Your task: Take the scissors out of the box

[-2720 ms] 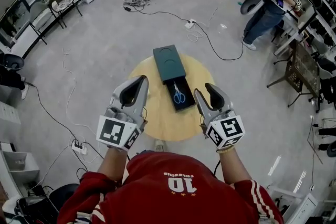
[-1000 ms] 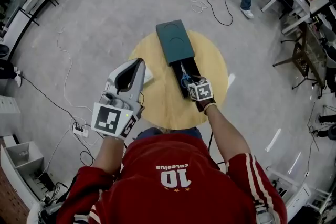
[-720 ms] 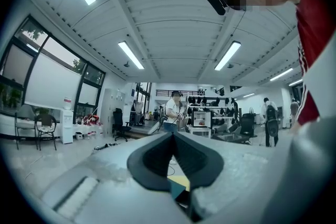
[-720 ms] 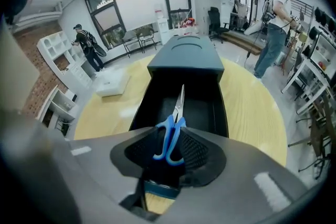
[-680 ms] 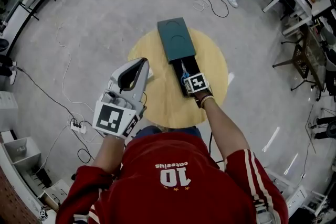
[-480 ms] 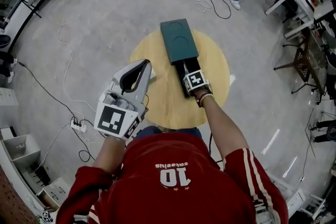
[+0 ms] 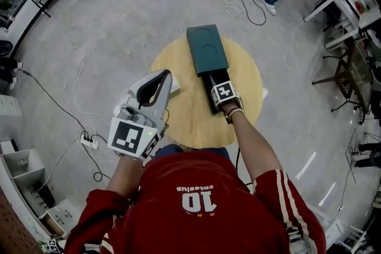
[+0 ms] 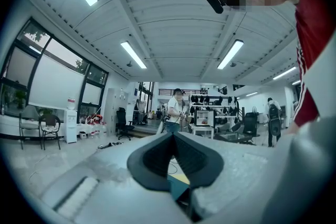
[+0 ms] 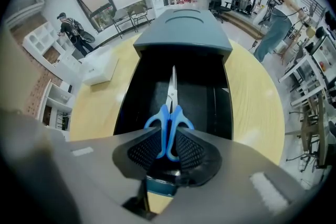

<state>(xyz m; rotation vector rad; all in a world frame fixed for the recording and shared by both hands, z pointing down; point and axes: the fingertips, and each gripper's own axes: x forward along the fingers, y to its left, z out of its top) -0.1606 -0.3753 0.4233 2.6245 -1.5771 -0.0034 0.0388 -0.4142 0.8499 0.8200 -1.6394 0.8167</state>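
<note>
Round desk (image 7: 178, 110) bears 1 box (image 7: 206, 47) overhanging its far edge, 1 scissors (image 9: 169, 113) inside. Fingers of the right gripper (image 9: 168, 138) are closing around the handles. Fingers of the left gripper (image 8: 174, 136) meet, empty.

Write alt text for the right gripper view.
The right gripper, seen from just behind its dark tongs, is closing them around the handles of blue-handled steel scissors. The scissors lie in the black pulled-out tray of a dark green box on a round light wooden table.
</note>
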